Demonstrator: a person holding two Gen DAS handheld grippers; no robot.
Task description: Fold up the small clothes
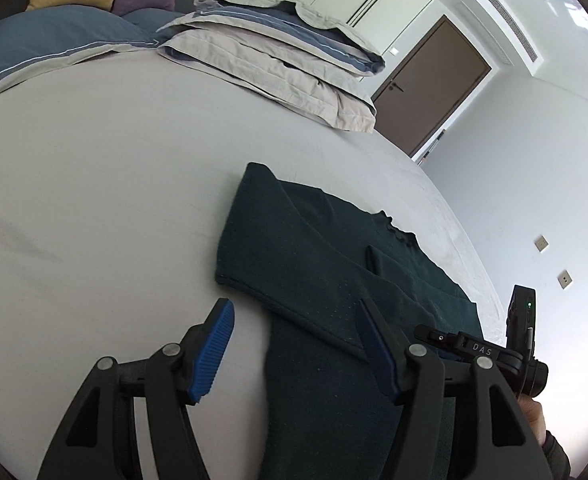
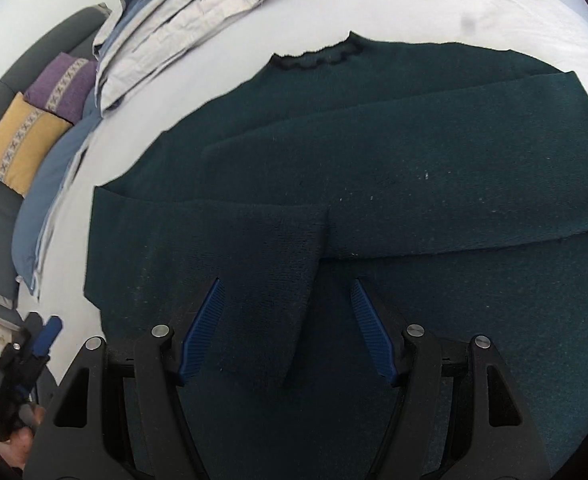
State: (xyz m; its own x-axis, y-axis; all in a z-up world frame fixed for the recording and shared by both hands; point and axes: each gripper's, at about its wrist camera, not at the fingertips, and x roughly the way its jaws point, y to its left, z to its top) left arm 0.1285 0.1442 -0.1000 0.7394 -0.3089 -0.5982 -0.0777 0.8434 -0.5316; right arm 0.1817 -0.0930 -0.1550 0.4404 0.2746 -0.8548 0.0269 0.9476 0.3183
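A dark green sweater (image 1: 317, 248) lies flat on the pale bed sheet (image 1: 94, 200), collar away from me, both sleeves folded in across the body. My left gripper (image 1: 294, 324) is open over the sweater's left edge and holds nothing. In the right wrist view the sweater (image 2: 413, 152) fills the frame, its scalloped collar (image 2: 317, 58) at the top. My right gripper (image 2: 286, 300) is open just above a folded sleeve cuff (image 2: 270, 312) and holds nothing. The right gripper also shows in the left wrist view (image 1: 493, 352), and the left gripper shows in the right wrist view (image 2: 34, 344).
A stack of folded beige and blue bedding (image 1: 278, 52) sits at the head of the bed, with a blue pillow (image 1: 54, 40) and yellow and purple cushions (image 2: 34, 120) beside it. A brown door (image 1: 433, 80) and white wall stand beyond the bed's right edge.
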